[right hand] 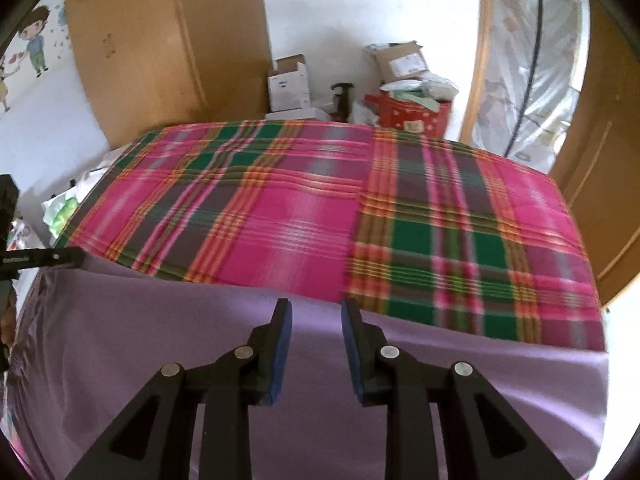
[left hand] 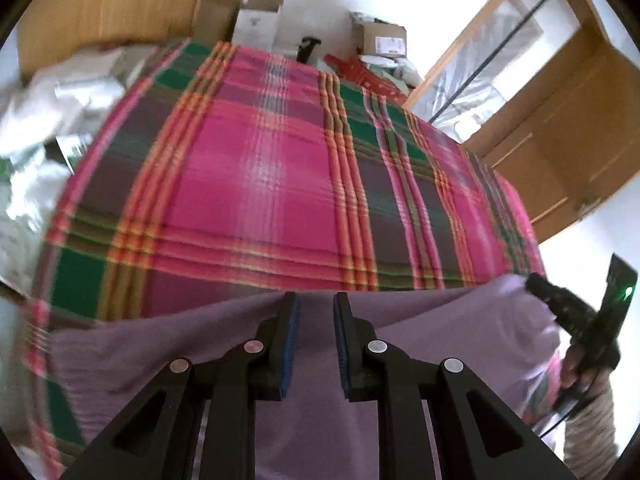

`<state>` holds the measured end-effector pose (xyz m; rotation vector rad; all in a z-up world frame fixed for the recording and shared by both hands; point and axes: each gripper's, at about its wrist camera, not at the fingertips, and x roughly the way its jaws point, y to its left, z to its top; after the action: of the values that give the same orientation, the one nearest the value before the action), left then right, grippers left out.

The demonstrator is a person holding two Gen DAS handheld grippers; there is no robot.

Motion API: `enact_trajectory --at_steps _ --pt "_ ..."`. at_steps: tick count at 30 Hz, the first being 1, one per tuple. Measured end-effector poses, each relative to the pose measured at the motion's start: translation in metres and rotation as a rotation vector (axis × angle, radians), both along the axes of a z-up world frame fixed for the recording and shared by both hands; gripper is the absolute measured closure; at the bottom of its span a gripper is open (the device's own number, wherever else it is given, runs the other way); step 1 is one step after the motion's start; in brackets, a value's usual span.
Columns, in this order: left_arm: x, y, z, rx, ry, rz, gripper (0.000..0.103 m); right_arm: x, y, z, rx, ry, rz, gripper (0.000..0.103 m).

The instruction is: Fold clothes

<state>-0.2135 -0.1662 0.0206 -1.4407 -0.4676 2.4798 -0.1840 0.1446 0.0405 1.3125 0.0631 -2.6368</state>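
Left wrist view is showing the left gripper [left hand: 316, 300] hanging over a purple garment [left hand: 420, 332] that is lying on the near part of a bed under a pink and green plaid blanket [left hand: 260, 168], its jaws spread and holding nothing. Right wrist view is showing the right gripper [right hand: 316, 308] over the same cloth, jaws also spread apart and empty.
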Motion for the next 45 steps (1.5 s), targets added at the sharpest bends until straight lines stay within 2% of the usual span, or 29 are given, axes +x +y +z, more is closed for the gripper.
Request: enact_trajectory --at_steps 2,3,7,11,16,20,36,37,39,42,45 --pt "0.001 -0.001 0.004 -0.023 0.017 -0.032 0.085 0.001 0.002 0.001 0.007 0.000 -0.008 0.075" --pt "0.000 0.002 0.005 -0.031 0.020 -0.063 0.080 0.002 0.003 0.001 -0.006 0.000 -0.012 0.075" --pt "0.005 0.025 0.005 -0.087 0.057 -0.221 0.079 0.005 -0.001 -0.001 -0.062 -0.008 0.003 0.075" --pt "0.002 0.042 0.002 -0.149 0.089 -0.309 0.078 0.010 -0.010 -0.006 -0.066 -0.024 0.027 0.075" --pt "0.002 0.054 -0.004 -0.187 0.087 -0.383 0.079 0.018 -0.011 -0.005 -0.105 -0.028 0.029 0.074" --pt "-0.008 0.057 -0.005 -0.187 0.088 -0.386 0.079 0.021 -0.015 -0.009 -0.116 -0.039 0.038 0.073" --pt "0.000 0.095 -0.007 -0.357 0.180 -0.516 0.076 0.026 -0.024 -0.023 -0.139 -0.079 0.041 0.073" --pt "-0.001 0.097 -0.008 -0.363 0.183 -0.523 0.079 0.026 -0.024 -0.023 -0.143 -0.079 0.038 0.073" --pt "-0.001 0.100 -0.008 -0.367 0.182 -0.532 0.099 0.026 -0.022 -0.024 -0.152 -0.080 0.032 0.072" --pt "0.001 0.100 -0.007 -0.370 0.188 -0.530 0.102 0.026 -0.021 -0.024 -0.159 -0.079 0.025 0.073" --pt "-0.005 0.091 -0.003 -0.350 0.203 -0.460 0.102 0.027 -0.020 -0.024 -0.161 -0.076 0.022 0.073"
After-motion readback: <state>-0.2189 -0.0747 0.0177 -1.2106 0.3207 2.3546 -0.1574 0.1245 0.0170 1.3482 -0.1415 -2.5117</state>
